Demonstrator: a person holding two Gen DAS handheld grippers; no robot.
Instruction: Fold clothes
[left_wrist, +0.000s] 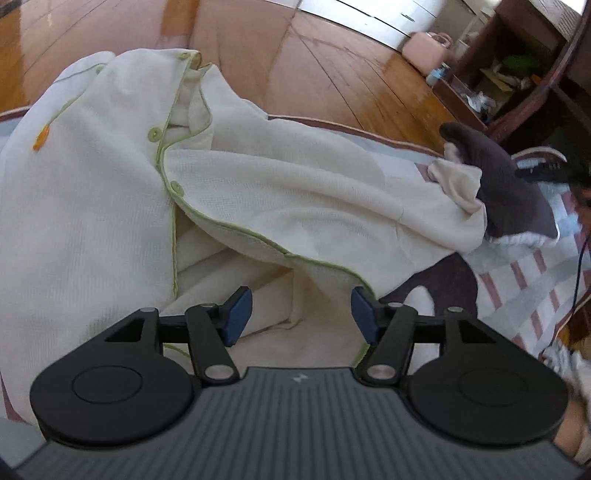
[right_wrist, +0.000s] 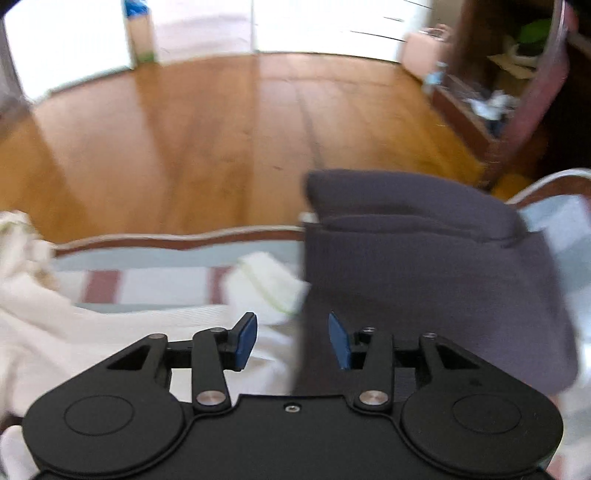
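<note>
Two garments lie on the striped blanket (left_wrist: 524, 280), and neither looks properly folded to me yet. My left gripper (left_wrist: 301, 314) hangs over the cream shirt (left_wrist: 92, 206), its jaws parted with nothing between them; the shirt is rumpled, its green-trimmed front flapped open and one sleeve trailing toward the dark garment (left_wrist: 517, 192). My right gripper (right_wrist: 291, 339) is parted too and empty, just above where cream cloth meets that dark piece, which looks roughly doubled over. I judge most of the folding remains, beginning with flattening the shirt.
</note>
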